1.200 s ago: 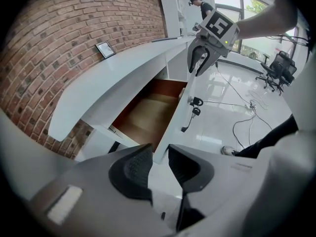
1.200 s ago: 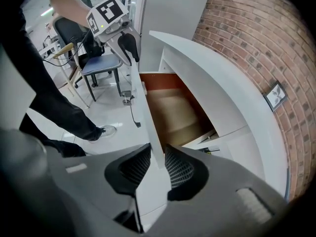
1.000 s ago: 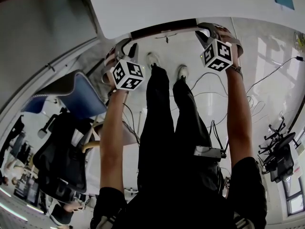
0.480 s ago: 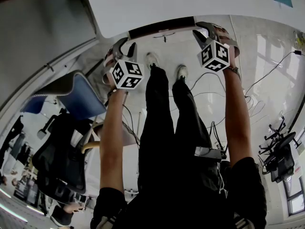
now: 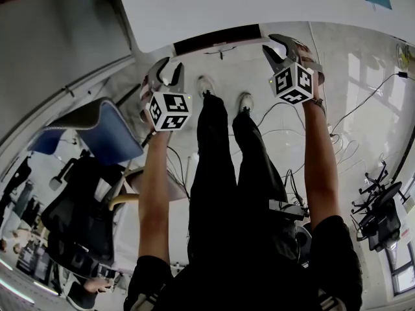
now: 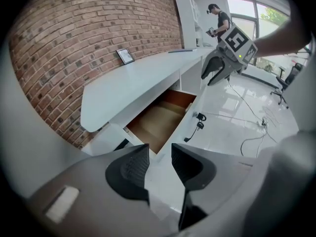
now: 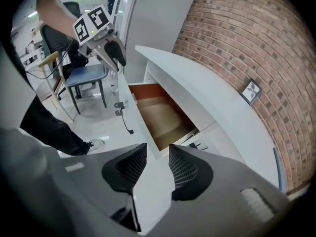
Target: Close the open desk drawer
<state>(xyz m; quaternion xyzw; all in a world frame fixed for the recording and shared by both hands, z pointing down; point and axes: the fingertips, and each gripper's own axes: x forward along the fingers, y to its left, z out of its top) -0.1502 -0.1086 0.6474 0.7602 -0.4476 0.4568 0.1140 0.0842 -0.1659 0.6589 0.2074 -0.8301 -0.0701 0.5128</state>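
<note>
The white desk has its drawer pulled out under the top. The drawer's brown inside shows in the left gripper view, and in the right gripper view the drawer shows too. My left gripper hangs just off the drawer front's left end. My right gripper sits at its right end. Both pairs of jaws are opening. In the gripper views the left gripper and right gripper have nothing pressed between their pads. Only the white drawer front shows beyond each gap.
A key on a strap hangs from the drawer front. My legs stand before the desk. A blue chair and a black office chair are on the left, cables on the floor at right. A brick wall backs the desk.
Both grippers have drawn back a little from the drawer front, and their jaws have spread apart. The drawer stays pulled out.
</note>
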